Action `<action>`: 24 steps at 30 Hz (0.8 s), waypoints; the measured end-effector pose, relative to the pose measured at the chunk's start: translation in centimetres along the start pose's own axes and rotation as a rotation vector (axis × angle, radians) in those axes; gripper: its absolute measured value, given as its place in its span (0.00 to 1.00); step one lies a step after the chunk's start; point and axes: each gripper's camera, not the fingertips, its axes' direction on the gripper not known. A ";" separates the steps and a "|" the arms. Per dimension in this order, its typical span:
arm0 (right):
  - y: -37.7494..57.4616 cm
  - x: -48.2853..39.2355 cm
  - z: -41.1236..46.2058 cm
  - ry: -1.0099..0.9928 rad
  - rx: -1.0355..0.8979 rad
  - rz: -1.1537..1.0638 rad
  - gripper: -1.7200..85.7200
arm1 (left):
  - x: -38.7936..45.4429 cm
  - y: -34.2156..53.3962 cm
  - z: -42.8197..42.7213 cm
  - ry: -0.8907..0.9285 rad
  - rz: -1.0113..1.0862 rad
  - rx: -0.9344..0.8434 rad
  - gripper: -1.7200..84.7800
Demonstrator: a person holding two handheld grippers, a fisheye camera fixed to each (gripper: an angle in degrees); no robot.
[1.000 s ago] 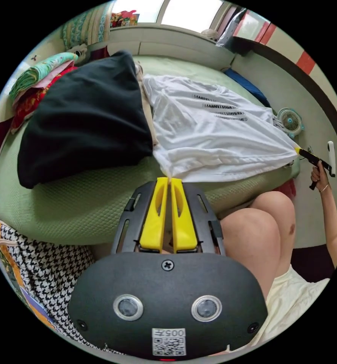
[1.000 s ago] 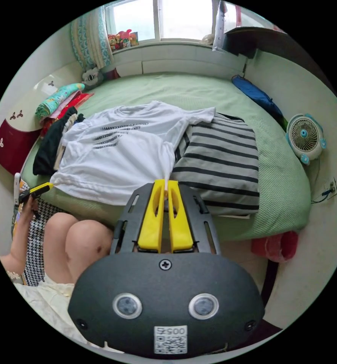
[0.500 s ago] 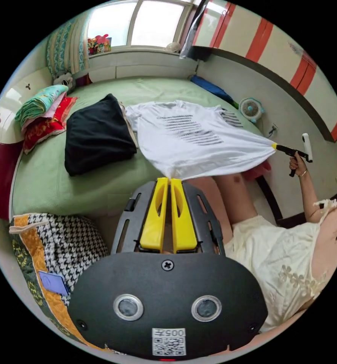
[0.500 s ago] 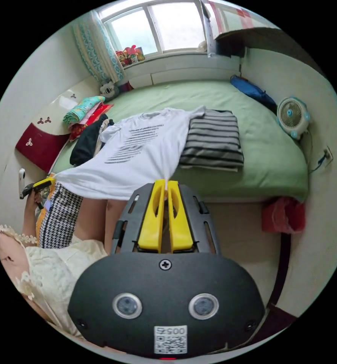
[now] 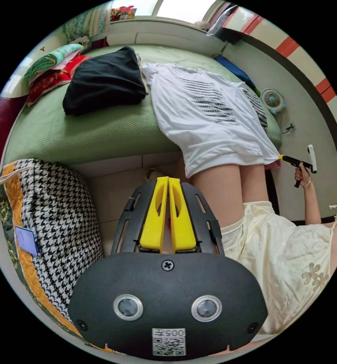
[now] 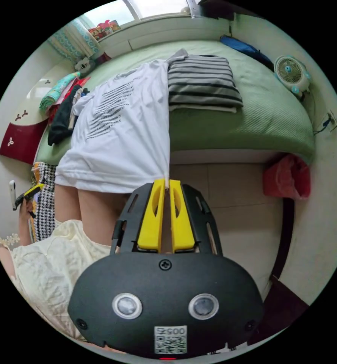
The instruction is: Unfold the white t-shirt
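— Where's the t-shirt?

— Half on the bed, half off it. The collar end lies flat on the green cover, print side up, and the rest hangs over the near edge, in front of the person's legs.

— And the right claw?

— Pressed together on one corner of the hem. The cloth runs straight up from the yellow tips to the edge of the bed, pulled taut along that side.

— The left claw?

— Its jaws sit close together with no cloth between them. The other hem corner hangs just beside the tips, apart from them. From the right gripper view that claw is low at the person's side, near the hem but not touching it.

— What else is on the bed?

— A folded black garment beside the shirt on one side and a folded striped top on the other; one shirt sleeve overlaps the striped one. There's a pile of bright cloth by the headboard.

— Anything on the floor?

— A houndstooth bag against the bed, close to the left claw. A small fan is at the bed's far side, by the wall.
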 end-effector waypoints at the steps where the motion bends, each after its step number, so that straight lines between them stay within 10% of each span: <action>1: -0.5 0.0 -0.4 0.023 0.017 -0.010 0.01 | 0.1 -1.0 -0.6 -0.014 0.004 0.028 0.01; 12: -6.0 -6.4 -4.5 0.223 0.203 -0.158 0.00 | 11.0 -13.2 -0.4 0.029 0.256 0.200 0.01; 24: 2.6 6.8 1.7 -0.046 0.069 0.205 0.01 | 15.4 -18.3 6.0 0.152 0.259 0.107 0.01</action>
